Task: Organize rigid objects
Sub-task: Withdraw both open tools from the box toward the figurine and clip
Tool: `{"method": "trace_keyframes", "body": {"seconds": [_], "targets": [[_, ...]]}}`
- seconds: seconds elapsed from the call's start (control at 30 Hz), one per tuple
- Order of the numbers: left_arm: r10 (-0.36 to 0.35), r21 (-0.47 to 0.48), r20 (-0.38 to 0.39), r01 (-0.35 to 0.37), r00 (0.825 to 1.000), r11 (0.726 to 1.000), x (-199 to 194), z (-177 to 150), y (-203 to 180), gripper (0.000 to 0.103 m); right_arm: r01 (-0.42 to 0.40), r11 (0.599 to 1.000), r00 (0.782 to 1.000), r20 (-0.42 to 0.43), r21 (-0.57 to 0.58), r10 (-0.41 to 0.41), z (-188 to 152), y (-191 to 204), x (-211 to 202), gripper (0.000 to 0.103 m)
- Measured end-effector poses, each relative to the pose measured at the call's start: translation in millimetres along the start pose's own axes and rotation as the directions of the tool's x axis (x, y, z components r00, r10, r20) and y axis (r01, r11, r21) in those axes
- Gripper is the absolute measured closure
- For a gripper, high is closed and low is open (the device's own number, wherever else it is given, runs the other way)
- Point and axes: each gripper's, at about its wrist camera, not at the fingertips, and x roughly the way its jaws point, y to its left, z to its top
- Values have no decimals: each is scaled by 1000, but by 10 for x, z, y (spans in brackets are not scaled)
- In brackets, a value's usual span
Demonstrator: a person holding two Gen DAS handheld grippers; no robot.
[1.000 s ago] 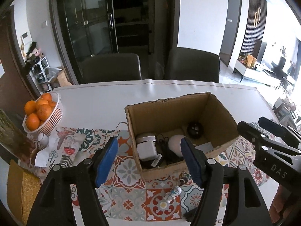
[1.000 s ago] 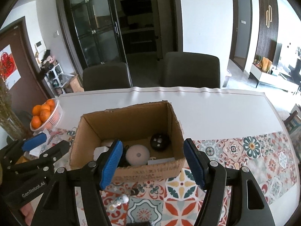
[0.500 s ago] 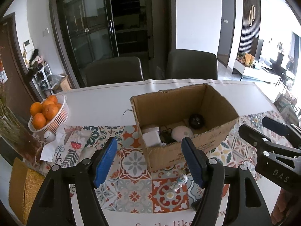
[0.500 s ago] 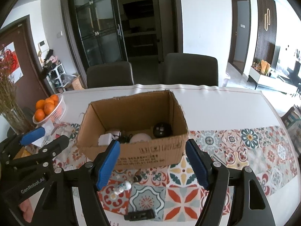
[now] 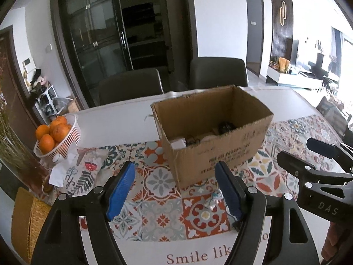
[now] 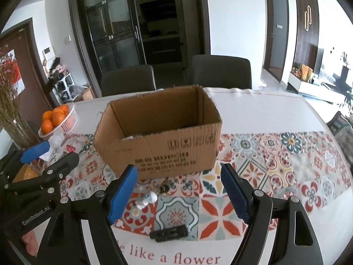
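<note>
The left wrist view looks into the cardboard box (image 5: 211,137) from its left corner and catches part of the contents: a white block (image 5: 178,144) against the near wall, a dark tangle beside it, and a round black item (image 5: 225,127) further right. The right wrist view faces the printed long side of the same box (image 6: 158,132) and sees almost nothing inside, only a pale sliver at the floor. That view alone shows a flat black clip-like piece (image 6: 169,233) lying on the white edge of the table mat (image 6: 253,161), its long axis running left to right, slightly raised at the right end. Both views show a small white figurine (image 6: 146,201) on the patterned tiles just in front of the box; from the right wrist it lies tilted, head toward the upper right, with a small dark bit just beyond it, while from the left wrist the figurine (image 5: 213,199) is half hidden behind the right blue pad. The box stands with its long axis across the table, open top up. The left gripper (image 5: 174,190) and right gripper (image 6: 178,193) both have their jaws opening, with nothing pressed between the pads. A basket of oranges (image 5: 56,137) sits at the left, well apart from the box.
</note>
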Motion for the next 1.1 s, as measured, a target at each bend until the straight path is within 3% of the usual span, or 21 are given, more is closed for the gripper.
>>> {"method": "trace_keyframes", "body": {"seconds": [0.37, 1.1], "targets": [[-59, 27, -29, 60, 998, 998, 59, -269, 19, 29, 14, 1000, 1000, -23, -1, -14, -310, 108, -32, 24], [-126, 183, -37, 131, 991, 974, 322, -849, -83, 29, -4, 1000, 992, -124, -6, 3, -997, 206, 223, 24]]}}
